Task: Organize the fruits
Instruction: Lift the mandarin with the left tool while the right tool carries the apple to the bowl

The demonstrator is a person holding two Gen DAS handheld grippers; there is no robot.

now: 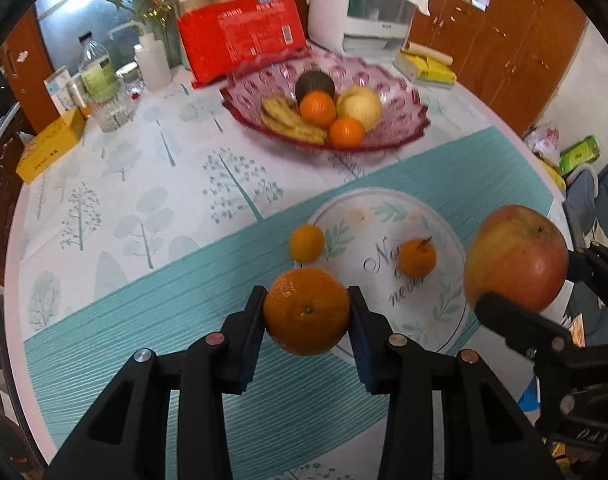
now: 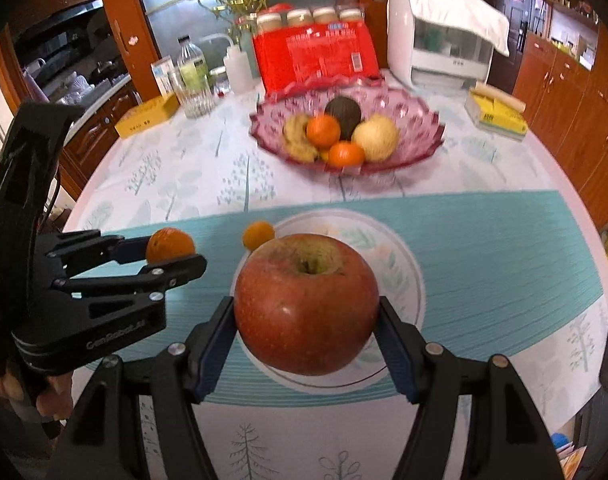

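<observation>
The left gripper [image 1: 307,312] clamped a round orange mandarin [image 1: 306,311]; the right gripper [image 2: 306,320] clasped a big red apple [image 2: 306,304] above the white floral plate [image 2: 404,264].

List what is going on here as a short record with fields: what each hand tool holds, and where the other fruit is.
left gripper: fingers shut on an orange, lifted above the table
right gripper: fingers shut on a red apple
white plate: one small mandarin on it
beside plate: another small mandarin at its rim
pink glass bowl: holds oranges, bananas, a pale fruit and a dark one
</observation>
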